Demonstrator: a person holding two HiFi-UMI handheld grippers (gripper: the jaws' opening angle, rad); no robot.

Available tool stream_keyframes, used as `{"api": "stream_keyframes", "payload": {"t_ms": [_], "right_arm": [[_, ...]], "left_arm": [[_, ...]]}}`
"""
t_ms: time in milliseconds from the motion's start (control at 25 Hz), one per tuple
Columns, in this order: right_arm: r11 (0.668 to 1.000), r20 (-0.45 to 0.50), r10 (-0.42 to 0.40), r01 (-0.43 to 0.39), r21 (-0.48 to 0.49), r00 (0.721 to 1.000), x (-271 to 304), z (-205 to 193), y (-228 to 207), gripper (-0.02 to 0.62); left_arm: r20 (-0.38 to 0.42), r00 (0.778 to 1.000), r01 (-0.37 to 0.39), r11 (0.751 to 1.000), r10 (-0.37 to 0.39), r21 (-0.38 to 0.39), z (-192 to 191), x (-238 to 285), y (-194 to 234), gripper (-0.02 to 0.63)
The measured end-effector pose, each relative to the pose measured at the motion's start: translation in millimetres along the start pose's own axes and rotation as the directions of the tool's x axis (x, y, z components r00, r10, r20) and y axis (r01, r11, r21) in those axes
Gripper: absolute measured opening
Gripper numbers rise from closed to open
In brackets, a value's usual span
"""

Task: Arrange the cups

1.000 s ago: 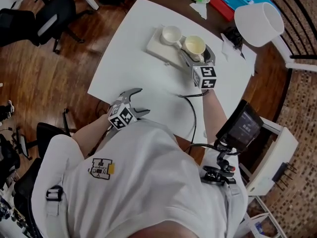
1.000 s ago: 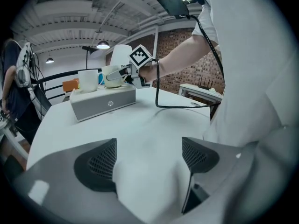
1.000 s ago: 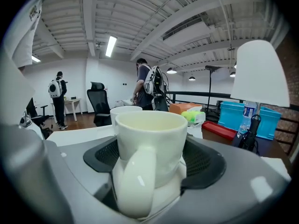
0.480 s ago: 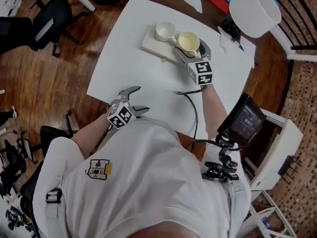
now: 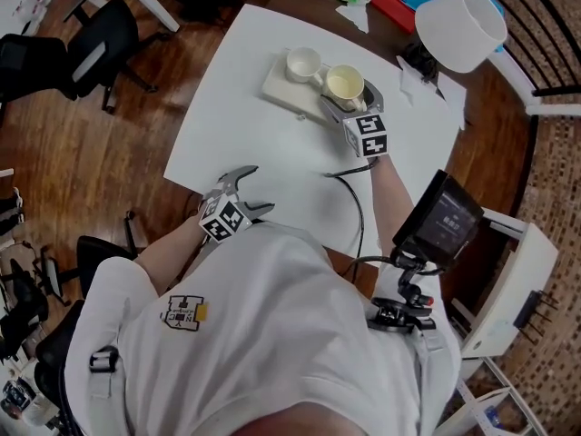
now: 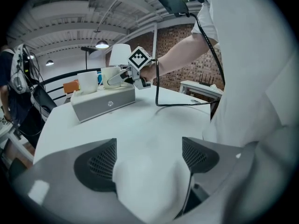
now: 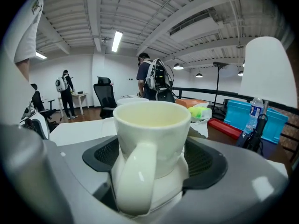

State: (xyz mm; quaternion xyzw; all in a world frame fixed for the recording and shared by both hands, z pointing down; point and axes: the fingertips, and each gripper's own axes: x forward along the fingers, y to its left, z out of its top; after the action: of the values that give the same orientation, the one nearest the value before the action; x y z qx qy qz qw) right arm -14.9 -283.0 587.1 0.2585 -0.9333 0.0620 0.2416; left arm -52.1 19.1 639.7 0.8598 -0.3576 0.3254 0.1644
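1. The cream cup (image 7: pixel 152 125) is glazed, pale yellow inside, empty and upright, with its loop handle turned toward the right gripper view's camera. It sits between the jaws of the right gripper (image 5: pixel 352 92), which press on its two sides. It is over the right end of the box (image 5: pixel 287 94); whether its base rests there cannot be told.
2. The white cup (image 5: pixel 303 64) is plain, empty and upright. It stands on the left end of the box, just beside the cream cup, and no gripper touches it.
3. The box is a low, pale block lying on the far part of the white table (image 5: pixel 245 125).
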Motion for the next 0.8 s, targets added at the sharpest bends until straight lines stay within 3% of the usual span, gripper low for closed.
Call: {"api": "stream_keyframes", "payload": {"t_ms": [280, 600, 800], "right_arm": [[1.000, 0.048, -0.007, 0.006, 0.010, 0.999, -17.7, 2.6, 8.7, 0.448], [0.991, 0.103, -0.120, 0.113, 0.072, 0.987, -94.4, -14.0, 27.6, 0.437], [0.979, 0.060, -0.166, 0.157, 0.133, 0.984, -136.9, -40.7, 67.5, 0.406]], "left_arm": [[-0.030, 0.998, -0.049, 0.998, 0.048, -0.033, -8.3, -16.6, -7.8, 0.442], [0.009, 0.996, -0.084, 0.994, 0.085, -0.069, -3.9, -22.2, -25.4, 0.442], [0.052, 0.999, -0.011, 1.000, 0.012, -0.019, 7.0, -9.9, -18.8, 0.442]]}}
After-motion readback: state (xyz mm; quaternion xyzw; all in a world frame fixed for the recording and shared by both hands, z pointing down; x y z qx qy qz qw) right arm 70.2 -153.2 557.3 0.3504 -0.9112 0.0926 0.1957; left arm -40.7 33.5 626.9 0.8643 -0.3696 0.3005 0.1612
